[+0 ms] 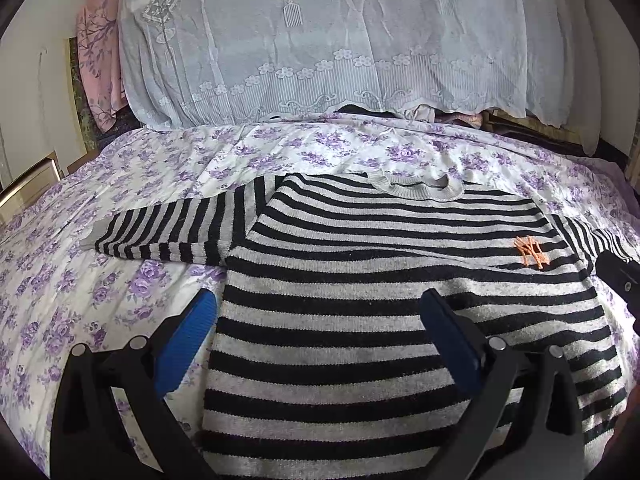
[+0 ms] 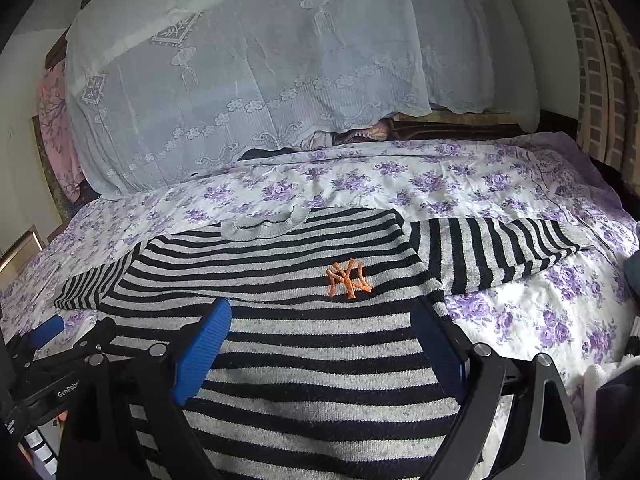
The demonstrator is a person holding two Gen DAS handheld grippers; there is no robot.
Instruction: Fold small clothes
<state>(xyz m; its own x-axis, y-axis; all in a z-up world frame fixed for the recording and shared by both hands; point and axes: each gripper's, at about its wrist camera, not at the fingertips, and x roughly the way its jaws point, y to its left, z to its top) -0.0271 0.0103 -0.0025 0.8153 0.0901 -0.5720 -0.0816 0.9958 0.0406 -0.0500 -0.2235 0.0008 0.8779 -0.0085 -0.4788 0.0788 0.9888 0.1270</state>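
A small black-and-grey striped sweater [image 1: 360,280] lies flat, face up, on the bed, collar at the far side, both sleeves spread out sideways. It bears an orange logo [image 1: 530,251] on the chest; the logo also shows in the right wrist view [image 2: 348,278]. My left gripper [image 1: 320,312] is open and empty above the sweater's lower left part, one blue finger over the sheet. My right gripper [image 2: 324,320] is open and empty above the sweater's [image 2: 320,360] lower right part. The left gripper shows at the left edge of the right wrist view [image 2: 48,328].
The bed has a white sheet with purple flowers [image 1: 100,300]. A big pile under a white lace cover [image 1: 320,40] stands at the far side. Pink cloth [image 1: 96,60] hangs at the far left. Dark and white items [image 2: 612,392] lie at the right edge.
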